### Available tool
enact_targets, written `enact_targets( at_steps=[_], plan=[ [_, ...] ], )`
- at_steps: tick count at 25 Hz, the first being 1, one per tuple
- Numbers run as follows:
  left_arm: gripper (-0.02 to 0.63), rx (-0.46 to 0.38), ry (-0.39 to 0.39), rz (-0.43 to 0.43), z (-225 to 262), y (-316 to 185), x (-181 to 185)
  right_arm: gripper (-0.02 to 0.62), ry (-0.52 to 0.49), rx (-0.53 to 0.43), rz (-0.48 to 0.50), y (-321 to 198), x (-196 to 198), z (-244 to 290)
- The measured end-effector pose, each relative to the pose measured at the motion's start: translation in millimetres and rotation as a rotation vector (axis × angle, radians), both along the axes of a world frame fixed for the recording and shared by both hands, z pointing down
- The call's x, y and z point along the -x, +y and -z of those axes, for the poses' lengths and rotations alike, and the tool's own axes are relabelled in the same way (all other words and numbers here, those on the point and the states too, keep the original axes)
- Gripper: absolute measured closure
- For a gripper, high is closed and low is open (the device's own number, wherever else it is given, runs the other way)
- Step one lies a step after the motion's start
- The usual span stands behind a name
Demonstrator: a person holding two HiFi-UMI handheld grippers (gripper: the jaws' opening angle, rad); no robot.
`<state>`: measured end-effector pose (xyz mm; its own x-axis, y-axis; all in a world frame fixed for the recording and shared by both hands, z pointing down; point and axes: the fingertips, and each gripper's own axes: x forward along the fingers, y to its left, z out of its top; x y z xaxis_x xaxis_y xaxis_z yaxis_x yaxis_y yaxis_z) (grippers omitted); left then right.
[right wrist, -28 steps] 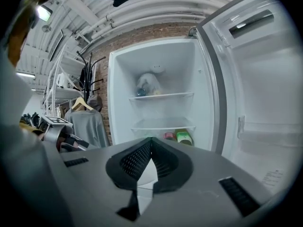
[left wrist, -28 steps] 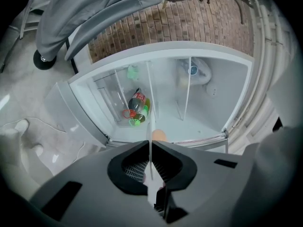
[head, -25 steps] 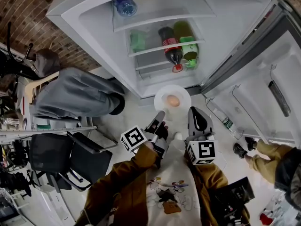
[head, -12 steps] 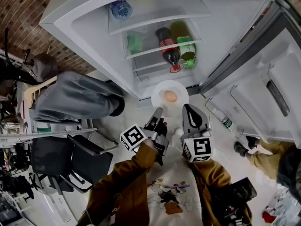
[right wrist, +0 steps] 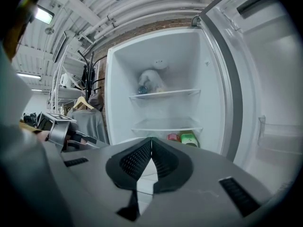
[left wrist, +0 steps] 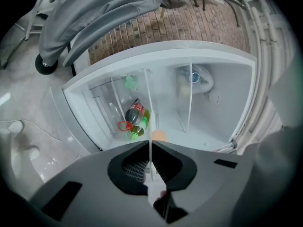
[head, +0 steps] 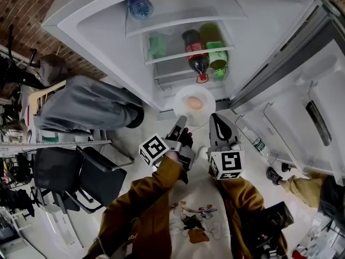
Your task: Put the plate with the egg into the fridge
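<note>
Just ahead of the left gripper (head: 180, 124), which pinches its rim, the plate (head: 205, 94) with the egg (head: 194, 103) has come closer to the open fridge (head: 253, 15) and can go in soon; the right gripper (head: 216, 120) is squeezed closed, empty.

A round white plate (head: 205, 98) bearing one brown egg (head: 195, 103) is held level, gripped at its near rim by the left claw (head: 181, 124), before the open white fridge (head: 102, 42).
</note>
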<state>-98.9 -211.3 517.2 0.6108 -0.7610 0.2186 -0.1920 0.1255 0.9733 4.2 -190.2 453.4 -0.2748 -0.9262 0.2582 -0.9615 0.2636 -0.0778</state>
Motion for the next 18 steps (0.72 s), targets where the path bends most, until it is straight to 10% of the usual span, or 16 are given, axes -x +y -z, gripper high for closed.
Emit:
enact_targets(
  at_steps=[18],
  plan=[
    [0.584,-0.02,-0.011,0.14,2.6,-43.0,6.7,0.591,-0.023,-0.019,0.056,-44.7,-0.4,-0.3]
  ],
)
